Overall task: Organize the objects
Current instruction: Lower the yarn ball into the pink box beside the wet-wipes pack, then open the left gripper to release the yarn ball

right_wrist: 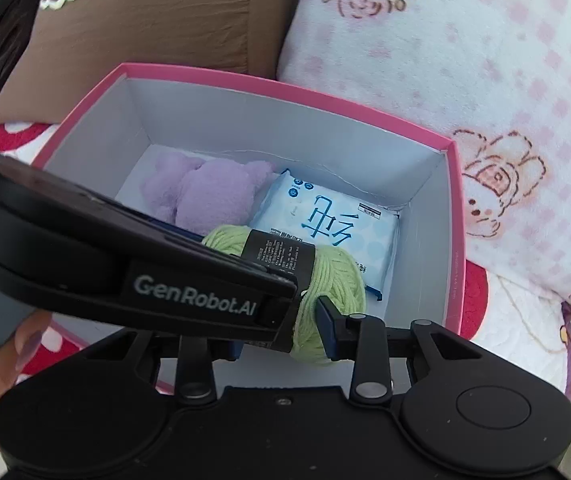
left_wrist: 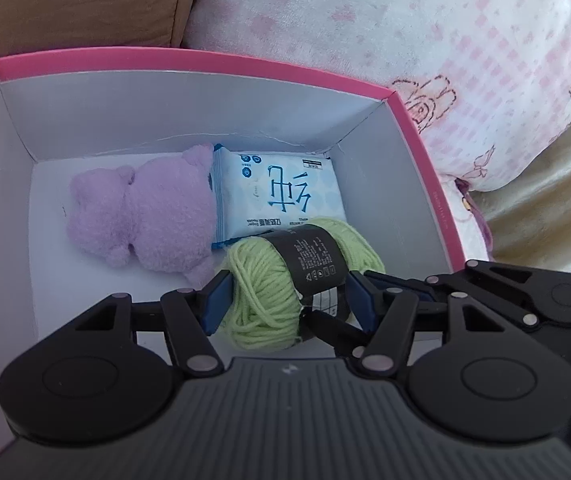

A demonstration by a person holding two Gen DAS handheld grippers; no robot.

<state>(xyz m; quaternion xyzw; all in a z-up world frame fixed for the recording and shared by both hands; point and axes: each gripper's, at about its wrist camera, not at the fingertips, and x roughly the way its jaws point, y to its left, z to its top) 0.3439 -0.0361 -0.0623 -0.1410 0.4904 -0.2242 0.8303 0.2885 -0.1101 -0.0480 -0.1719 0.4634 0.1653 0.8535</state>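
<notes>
Yarn point(left_wrist: 285, 280), a pale green ball with a dark paper band, sits low inside the pink box point(left_wrist: 189, 60), and we have both tools on it at once. Our left gripper point(left_wrist: 285, 300) pinches the ball across its width, a blue pad pressed into the wool on each side. Our right gripper point(right_wrist: 281, 320) comes in from the other side, and its jaws close on the end of the same ball (its left finger is hidden behind the other tool's arm, so we judge that grip mostly from the right pad, which dents the wool). The ball lies near the front wall of the box, touching the corner of the blue-and-white tissue pack point(left_wrist: 281, 196), with the purple plush toy point(left_wrist: 145, 216) just beside it to the left.

We read this as the placing step: the yarn is down in the box with the two things already packed. Whether it rests on the floor of the box or hangs just above it we cannot tell. The next move calls for letting go cleanly, spreading both pairs of jaws without snagging loose strands, then lifting straight up so the pink rim and the tissue pack stay undisturbed.
</notes>
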